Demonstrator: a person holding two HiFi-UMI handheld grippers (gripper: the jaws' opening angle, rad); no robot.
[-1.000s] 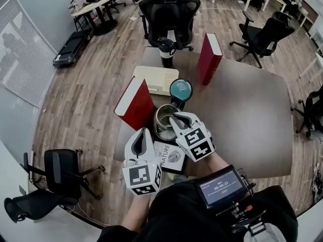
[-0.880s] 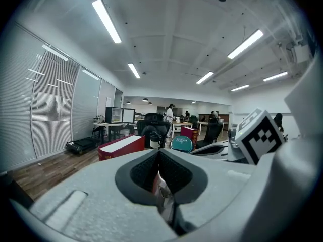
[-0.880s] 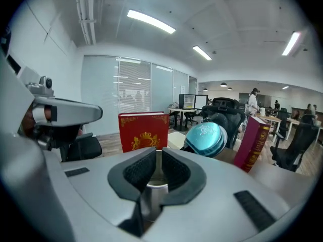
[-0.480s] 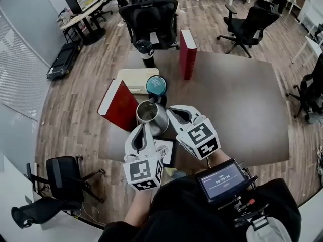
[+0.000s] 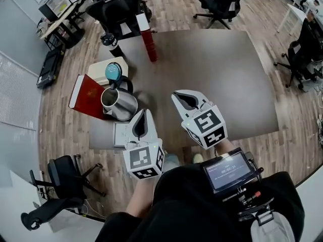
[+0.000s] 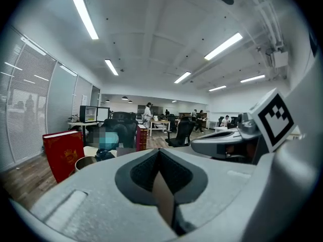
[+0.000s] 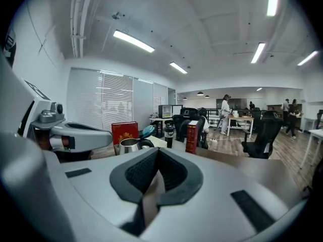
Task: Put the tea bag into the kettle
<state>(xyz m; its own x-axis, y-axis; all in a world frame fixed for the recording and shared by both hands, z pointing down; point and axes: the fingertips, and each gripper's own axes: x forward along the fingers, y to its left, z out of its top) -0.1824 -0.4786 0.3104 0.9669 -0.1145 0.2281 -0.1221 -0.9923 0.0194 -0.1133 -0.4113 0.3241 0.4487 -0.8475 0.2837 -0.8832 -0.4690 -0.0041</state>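
Observation:
The steel kettle stands on the table's left part with its teal lid flipped up; its rim also shows in the left gripper view and the right gripper view. No tea bag shows in any view, and the kettle's inside is too small to read. My left gripper is shut, just right of the kettle and above a white tea box. The right gripper is also shut, held apart over bare table further right. Both jaw pairs meet in the left gripper view and the right gripper view.
A red book lies left of the kettle, and a second one stands upright at the far edge. A cream box and a black tumbler sit behind the kettle. The brown table stretches right. Office chairs ring it.
The right gripper has drawn back from over the kettle's mouth to the right. The head view has swung, so the kettle now sits left of both grippers.

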